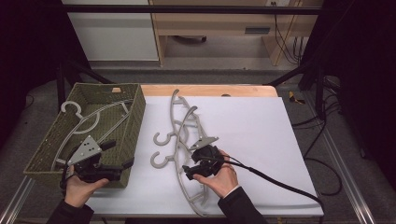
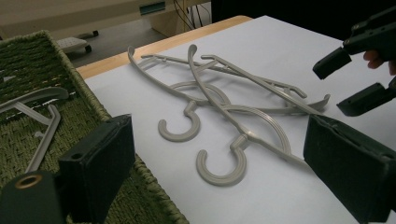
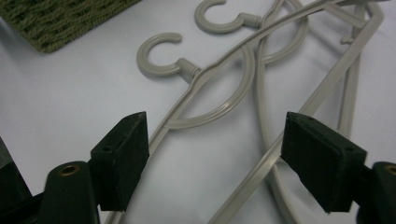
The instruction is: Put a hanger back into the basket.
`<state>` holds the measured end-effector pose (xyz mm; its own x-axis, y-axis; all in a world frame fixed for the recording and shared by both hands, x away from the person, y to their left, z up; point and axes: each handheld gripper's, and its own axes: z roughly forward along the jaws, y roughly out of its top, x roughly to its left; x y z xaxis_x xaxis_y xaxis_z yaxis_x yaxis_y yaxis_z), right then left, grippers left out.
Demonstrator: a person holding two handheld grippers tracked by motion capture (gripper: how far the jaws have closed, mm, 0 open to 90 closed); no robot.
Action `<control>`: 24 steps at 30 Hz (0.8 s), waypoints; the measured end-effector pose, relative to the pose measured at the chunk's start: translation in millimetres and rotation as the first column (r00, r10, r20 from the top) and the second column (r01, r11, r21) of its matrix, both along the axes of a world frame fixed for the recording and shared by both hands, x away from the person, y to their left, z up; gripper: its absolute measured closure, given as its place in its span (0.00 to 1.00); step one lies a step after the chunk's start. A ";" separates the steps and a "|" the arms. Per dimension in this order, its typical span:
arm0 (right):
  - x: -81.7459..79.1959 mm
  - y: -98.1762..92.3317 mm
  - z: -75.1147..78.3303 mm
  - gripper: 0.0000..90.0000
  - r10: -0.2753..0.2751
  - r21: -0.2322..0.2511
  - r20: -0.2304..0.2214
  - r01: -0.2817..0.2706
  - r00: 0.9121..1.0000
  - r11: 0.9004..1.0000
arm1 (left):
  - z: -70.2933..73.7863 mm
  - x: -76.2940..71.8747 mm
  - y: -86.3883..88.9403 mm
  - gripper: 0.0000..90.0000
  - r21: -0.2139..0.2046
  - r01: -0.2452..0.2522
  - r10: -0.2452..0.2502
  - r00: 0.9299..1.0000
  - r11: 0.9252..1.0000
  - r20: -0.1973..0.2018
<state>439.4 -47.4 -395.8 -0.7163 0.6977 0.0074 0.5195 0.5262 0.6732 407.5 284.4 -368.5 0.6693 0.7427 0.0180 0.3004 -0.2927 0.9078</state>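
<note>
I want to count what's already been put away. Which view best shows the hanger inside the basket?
The high view: the hanger lies whole in the green woven basket. The left gripper view catches part of it; the right gripper view gives just a basket corner.

The two hangers (image 1: 187, 140) lie crossed on the white sheet (image 1: 252, 130), their hooks pointing at the basket (image 1: 133, 126), and the strip of sheet between hooks and basket wall is narrow but bare. The right gripper (image 1: 190, 170) sits low over the near hanger with its jaws apart astride the arm, so the crossing bars just beyond block any level slide forward. Right of the hangers the sheet is open to its edge; a third hanger (image 1: 88, 123) spans the basket floor, and the left gripper (image 1: 119, 156) hangs at its near corner.
</note>
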 end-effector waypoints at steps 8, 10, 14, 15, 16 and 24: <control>-3.9 21.8 -18.2 0.34 0.009 -0.030 -0.067 -0.011 0.998 0.999 | -1.0 1.0 1.6 0.10 -0.002 -0.003 0.003 1.000 1.000 -0.003; -5.6 28.1 -25.9 0.38 0.002 -0.052 -0.094 -0.007 0.996 0.999 | -1.0 0.8 1.1 0.10 -0.001 -0.002 0.002 1.000 1.000 -0.002; -7.1 32.6 -34.4 0.43 0.008 -0.073 -0.121 -0.017 0.993 0.997 | -1.2 0.8 0.2 0.10 0.000 0.000 0.000 1.000 1.000 -0.004; -7.5 34.5 -37.2 0.45 0.004 -0.073 -0.132 -0.014 0.991 0.997 | -1.4 0.9 0.0 0.10 0.001 0.001 -0.001 1.000 1.000 -0.004; -7.2 34.7 -40.1 0.46 0.015 -0.087 -0.135 -0.027 0.991 0.996 | -1.8 0.9 -0.3 0.10 0.001 0.001 -0.001 1.000 1.000 -0.005; -8.2 40.9 -53.1 0.58 0.012 -0.100 -0.192 -0.032 0.981 0.995 | -3.4 1.6 -2.2 0.10 0.013 0.007 -0.007 1.000 1.000 -0.008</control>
<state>431.2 -6.6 -448.9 -0.7236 0.6861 0.0753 0.6208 0.5994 0.5053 409.1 282.2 -371.9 0.6745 0.7379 0.0223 0.3060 -0.3068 0.9012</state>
